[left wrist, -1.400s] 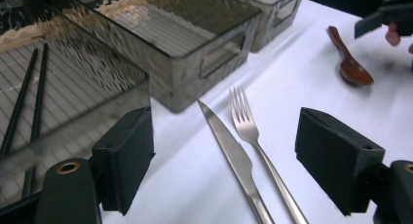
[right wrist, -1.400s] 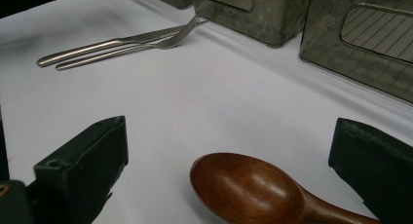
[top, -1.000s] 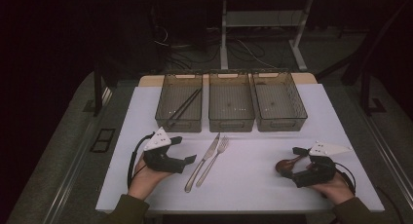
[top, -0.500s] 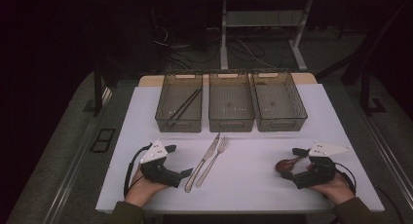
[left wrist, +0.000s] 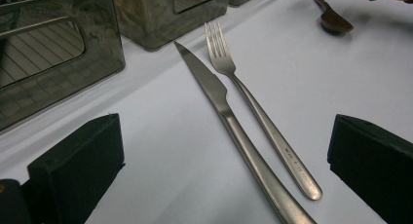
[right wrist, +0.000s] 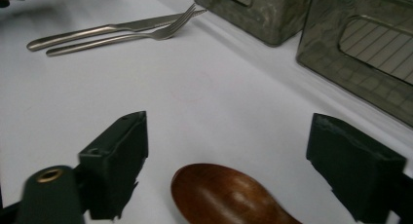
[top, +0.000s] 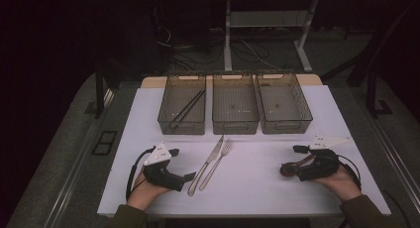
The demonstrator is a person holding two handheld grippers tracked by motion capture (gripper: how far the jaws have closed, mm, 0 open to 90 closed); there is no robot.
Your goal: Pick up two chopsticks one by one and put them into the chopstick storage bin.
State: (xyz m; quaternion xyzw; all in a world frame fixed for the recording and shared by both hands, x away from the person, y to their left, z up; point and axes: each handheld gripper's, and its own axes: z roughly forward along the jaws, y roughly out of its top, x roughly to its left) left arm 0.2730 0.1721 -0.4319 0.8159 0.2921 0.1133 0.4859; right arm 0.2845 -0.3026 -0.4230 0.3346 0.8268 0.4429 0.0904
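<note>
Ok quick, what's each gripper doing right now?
Left gripper: open, holding nothing; the knife and fork lie ahead between its jaws.
Right gripper: open, jaws just closing in around the wooden spoon, not yet gripping it.

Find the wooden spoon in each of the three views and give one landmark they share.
High view: wooden spoon lies right of centre on the white table, at the right gripper.
Left gripper view: top right corner, beyond the fork.
Right gripper view: bottom centre, between the open jaws.
Shared landmark: the knife lying beside the fork.
</note>
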